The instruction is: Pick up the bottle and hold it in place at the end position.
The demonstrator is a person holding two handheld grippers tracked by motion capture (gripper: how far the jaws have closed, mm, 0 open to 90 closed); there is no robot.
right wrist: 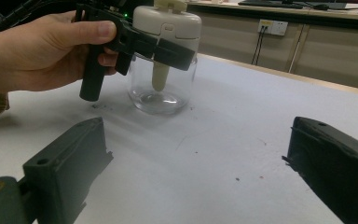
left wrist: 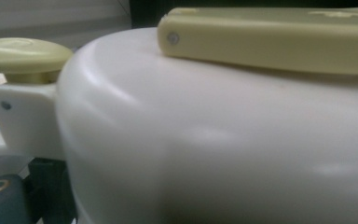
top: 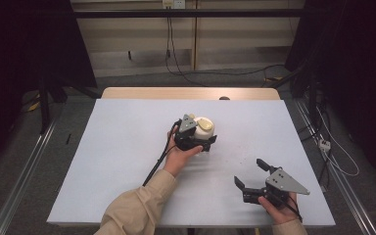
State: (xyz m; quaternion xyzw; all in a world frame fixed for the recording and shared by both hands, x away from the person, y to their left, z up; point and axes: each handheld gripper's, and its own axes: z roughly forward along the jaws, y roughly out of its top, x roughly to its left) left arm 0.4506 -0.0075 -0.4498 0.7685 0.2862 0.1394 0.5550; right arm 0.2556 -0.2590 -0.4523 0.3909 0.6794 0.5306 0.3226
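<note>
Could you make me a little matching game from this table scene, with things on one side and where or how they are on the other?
Things:
1. left tool
2. right tool
3. glass jar
4. cream lid

States:
A. sits on top of the jar
B. open, over bare table near the front right
C. clear, standing upright on the table
D. closed around the jar just under the lid

Pairs: 1-D, 2-B, 3-C, 4-A

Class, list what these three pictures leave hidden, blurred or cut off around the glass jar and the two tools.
- Left tool's far jaw: right gripper view, behind the jar.
- Jar's glass body: left gripper view, below the frame edge; the cream lid is blurred.
- Jar's glass body: high view, under the left tool.
- Right tool's jaw tips: right gripper view, cut off by the edges.
</note>
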